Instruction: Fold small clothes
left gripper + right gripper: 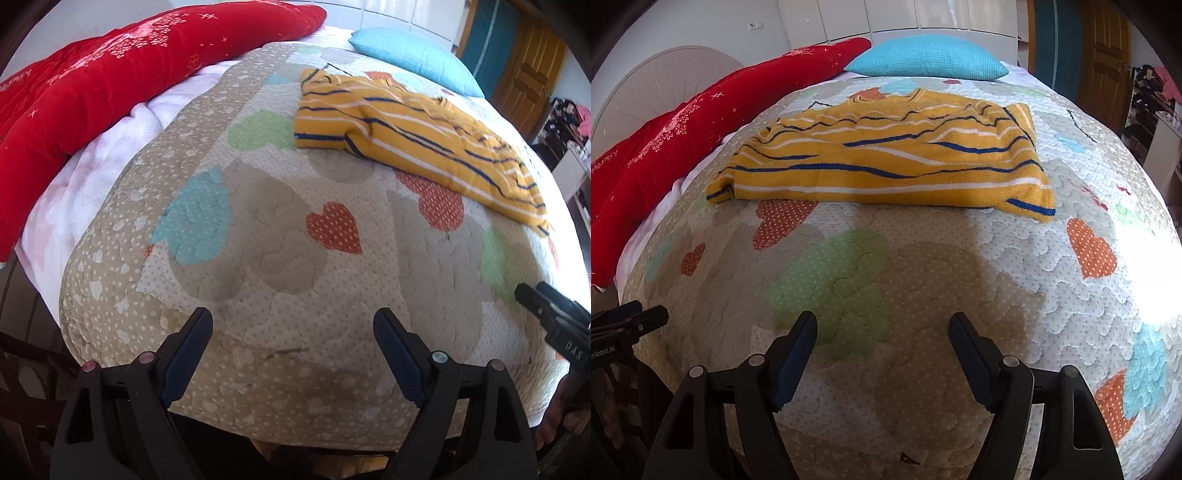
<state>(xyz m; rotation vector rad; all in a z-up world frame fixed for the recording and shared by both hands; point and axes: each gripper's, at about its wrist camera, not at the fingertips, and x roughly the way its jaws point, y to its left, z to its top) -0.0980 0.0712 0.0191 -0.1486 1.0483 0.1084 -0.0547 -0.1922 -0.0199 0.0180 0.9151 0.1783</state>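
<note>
A yellow garment with white and navy stripes lies loosely folded on the heart-patterned quilt, far from both grippers; it also shows in the right wrist view. My left gripper is open and empty above the quilt's near edge. My right gripper is open and empty, also near the front edge. The right gripper's tip shows at the right of the left wrist view; the left gripper's tip shows at the left of the right wrist view.
A red blanket lies along the left side of the bed over a white one. A blue pillow sits at the head. A wooden door and cluttered shelves stand at the right.
</note>
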